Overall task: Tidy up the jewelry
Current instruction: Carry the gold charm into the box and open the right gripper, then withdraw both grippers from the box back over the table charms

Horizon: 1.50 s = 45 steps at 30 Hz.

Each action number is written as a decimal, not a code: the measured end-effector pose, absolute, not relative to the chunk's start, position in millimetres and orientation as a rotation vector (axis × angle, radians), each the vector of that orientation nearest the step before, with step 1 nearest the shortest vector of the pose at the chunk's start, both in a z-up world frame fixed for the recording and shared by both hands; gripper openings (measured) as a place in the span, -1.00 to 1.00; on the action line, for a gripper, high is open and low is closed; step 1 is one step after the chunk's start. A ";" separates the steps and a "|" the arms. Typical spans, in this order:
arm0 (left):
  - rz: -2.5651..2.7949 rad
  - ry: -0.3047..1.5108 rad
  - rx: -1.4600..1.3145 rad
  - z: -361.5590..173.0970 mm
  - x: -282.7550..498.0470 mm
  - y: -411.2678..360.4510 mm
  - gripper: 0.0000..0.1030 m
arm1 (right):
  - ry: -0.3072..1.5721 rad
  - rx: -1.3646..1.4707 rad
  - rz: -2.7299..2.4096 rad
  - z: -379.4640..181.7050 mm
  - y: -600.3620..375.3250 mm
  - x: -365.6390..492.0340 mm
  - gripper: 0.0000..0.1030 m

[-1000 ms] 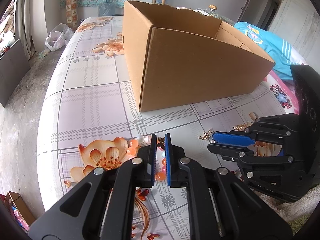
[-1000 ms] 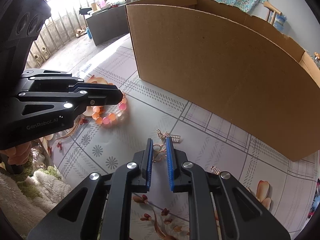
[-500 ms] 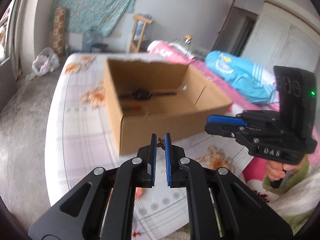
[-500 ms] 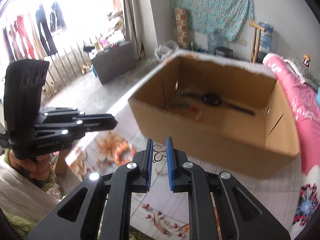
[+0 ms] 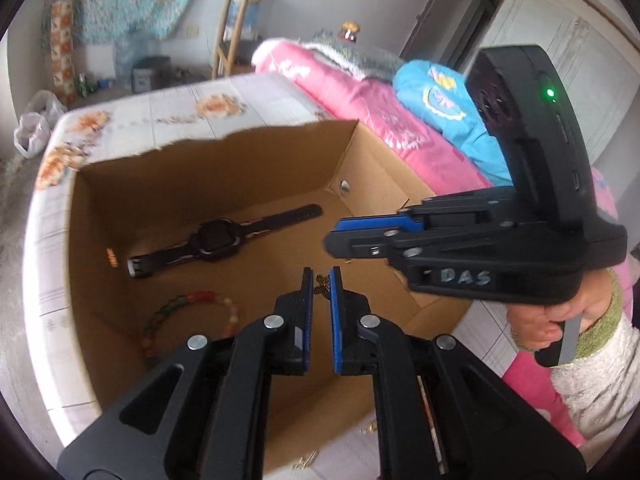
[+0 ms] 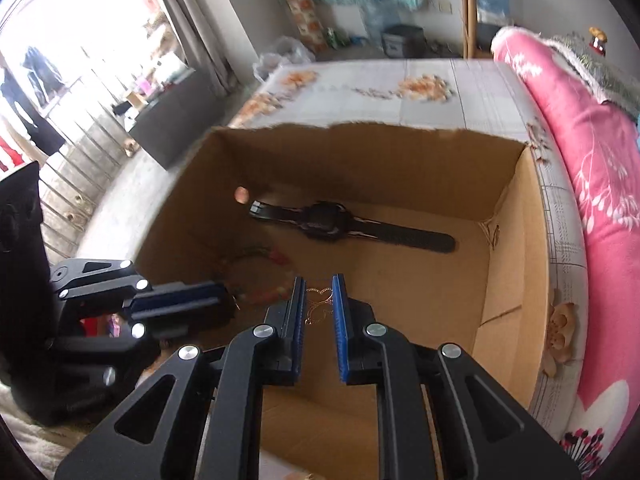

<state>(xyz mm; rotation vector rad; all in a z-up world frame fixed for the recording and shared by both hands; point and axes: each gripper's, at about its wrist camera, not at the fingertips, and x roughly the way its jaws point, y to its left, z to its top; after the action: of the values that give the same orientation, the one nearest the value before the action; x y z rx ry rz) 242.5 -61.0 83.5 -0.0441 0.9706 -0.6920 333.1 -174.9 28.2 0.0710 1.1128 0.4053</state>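
An open cardboard box (image 5: pixel 240 140) (image 6: pixel 360 152) stands on the bed. A black watch (image 5: pixel 216 238) (image 6: pixel 324 222) and a bead bracelet (image 5: pixel 180 304) (image 6: pixel 256 260) lie on its floor. My left gripper (image 5: pixel 321 274) (image 6: pixel 228 298) hovers over the box, shut on a small gold butterfly piece (image 5: pixel 321 286). Beside it, my right gripper (image 6: pixel 318 280) (image 5: pixel 330 240) also hangs above the box's inside. It is shut on a thin gold chain with heart-shaped loops (image 6: pixel 318 300) that dangles between the pads.
The box sits on a floral bed sheet (image 6: pixel 400 80). A pink quilt (image 5: pixel 360 100) (image 6: pixel 592 140) and a blue pillow (image 5: pixel 440 96) lie along its right side. A person's hand (image 5: pixel 536 320) in a fluffy sleeve holds the right gripper. Small gold pieces (image 5: pixel 304 458) lie on the sheet before the box.
Both grippers have lifted off the bed sheet with their gold pieces and moved forward over the box. The views now look down into it rather than at its outer wall.
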 end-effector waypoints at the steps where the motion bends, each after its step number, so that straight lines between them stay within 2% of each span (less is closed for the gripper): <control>1: -0.692 0.990 -0.048 79.4 247.4 -65.0 -0.86 | 1.127 0.059 0.392 23.2 -171.3 335.8 -0.74; 8: -0.653 1.053 -0.085 69.6 264.8 -77.1 -0.84 | 1.162 0.055 0.383 5.8 -181.0 353.0 -0.72; 10: -0.636 1.062 -0.090 67.2 269.0 -76.6 -0.75 | 1.153 0.072 0.384 5.8 -186.9 357.4 -0.71; 12: -0.624 1.065 -0.096 67.1 272.3 -75.3 -0.70 | 1.141 0.093 0.386 7.1 -191.6 358.5 -0.67; 14: -0.615 1.064 -0.099 66.0 273.7 -74.0 -0.68 | 1.125 0.099 0.387 9.8 -194.9 357.7 -0.55; 18: -0.598 1.057 -0.111 68.0 274.2 -69.0 -0.60 | 1.092 0.100 0.381 19.3 -200.1 355.5 -0.54; 23: -0.589 1.025 -0.119 78.5 266.4 -62.4 -0.48 | 1.039 0.113 0.358 37.4 -207.8 345.0 -0.39; 27: -0.597 0.973 -0.115 92.8 250.0 -56.6 -0.32 | 0.977 0.130 0.344 61.2 -215.3 326.5 -0.32; 29: -0.598 0.941 -0.111 101.3 239.5 -52.1 -0.23 | 0.944 0.140 0.339 73.6 -219.1 313.4 -0.21; 38: -0.576 0.788 -0.073 136.5 170.9 -18.9 0.20 | 0.792 0.158 0.318 119.0 -231.2 233.7 0.04; 45: -0.548 0.751 -0.033 135.3 116.3 11.2 0.49 | 0.733 0.148 0.272 129.4 -235.2 170.5 0.27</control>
<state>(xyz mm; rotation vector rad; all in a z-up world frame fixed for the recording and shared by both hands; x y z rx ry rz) 116.3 11.2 135.3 -0.0332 0.7507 -0.5483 170.5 -235.2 129.4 0.1478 0.7327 0.2725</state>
